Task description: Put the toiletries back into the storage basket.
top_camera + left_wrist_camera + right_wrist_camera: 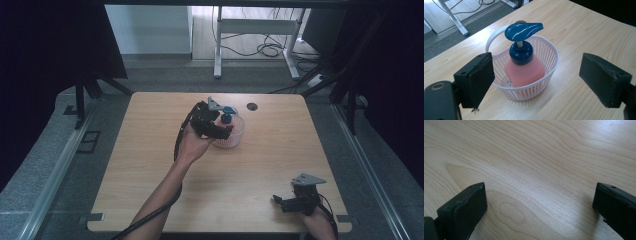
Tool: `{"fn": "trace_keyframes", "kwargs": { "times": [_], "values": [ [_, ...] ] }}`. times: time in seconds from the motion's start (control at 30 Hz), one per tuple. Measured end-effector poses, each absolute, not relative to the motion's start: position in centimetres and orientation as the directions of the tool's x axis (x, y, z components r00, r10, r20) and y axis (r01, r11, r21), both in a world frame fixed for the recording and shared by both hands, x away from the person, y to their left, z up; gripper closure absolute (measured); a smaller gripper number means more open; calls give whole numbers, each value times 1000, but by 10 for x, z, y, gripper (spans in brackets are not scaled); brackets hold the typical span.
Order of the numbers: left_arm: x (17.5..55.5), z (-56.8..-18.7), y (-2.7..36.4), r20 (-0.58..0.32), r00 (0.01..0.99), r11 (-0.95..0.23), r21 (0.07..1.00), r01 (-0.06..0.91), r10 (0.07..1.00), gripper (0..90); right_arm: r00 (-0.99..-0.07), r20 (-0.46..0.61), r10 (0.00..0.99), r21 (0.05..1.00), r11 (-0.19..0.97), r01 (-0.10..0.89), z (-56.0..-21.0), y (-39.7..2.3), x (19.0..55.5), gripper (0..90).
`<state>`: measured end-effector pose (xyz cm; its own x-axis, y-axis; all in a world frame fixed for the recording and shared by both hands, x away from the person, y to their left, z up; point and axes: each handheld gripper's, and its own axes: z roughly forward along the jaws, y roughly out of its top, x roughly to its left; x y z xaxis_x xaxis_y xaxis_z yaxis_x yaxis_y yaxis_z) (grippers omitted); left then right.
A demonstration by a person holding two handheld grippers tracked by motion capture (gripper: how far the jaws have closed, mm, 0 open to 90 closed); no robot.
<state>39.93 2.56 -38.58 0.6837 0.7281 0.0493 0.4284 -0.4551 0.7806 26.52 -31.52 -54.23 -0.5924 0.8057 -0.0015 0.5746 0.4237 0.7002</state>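
A pink soap bottle (525, 71) with a dark blue pump top (522, 31) stands upright inside a small white slotted basket (549, 53) with a white handle. In the high view the basket (236, 136) sits at the table's middle back, with the bottle's blue top (227, 114) above its rim. My left gripper (218, 128) hangs open just before the basket, its jaws wide apart on either side and touching nothing (537, 86). My right gripper (285, 201) rests open near the front right of the table, with bare wood between its jaws (539, 210).
The wooden table (150, 165) has a dark cable hole (252, 106) at the back, right of the basket. A white desk frame (260, 30) and cables lie on the floor beyond. Dark curtains stand at both sides.
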Motion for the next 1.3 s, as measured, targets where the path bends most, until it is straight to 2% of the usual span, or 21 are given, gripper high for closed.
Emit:
{"fn": "trace_keyframes", "kwargs": {
  "times": [1.3],
  "values": [
    [356, -387, 71, 12, 681, -417, 798, 434, 732, 125, -588, -4, 809, 701, 421, 575, -542, -315, 264, 0]
  ]
}}
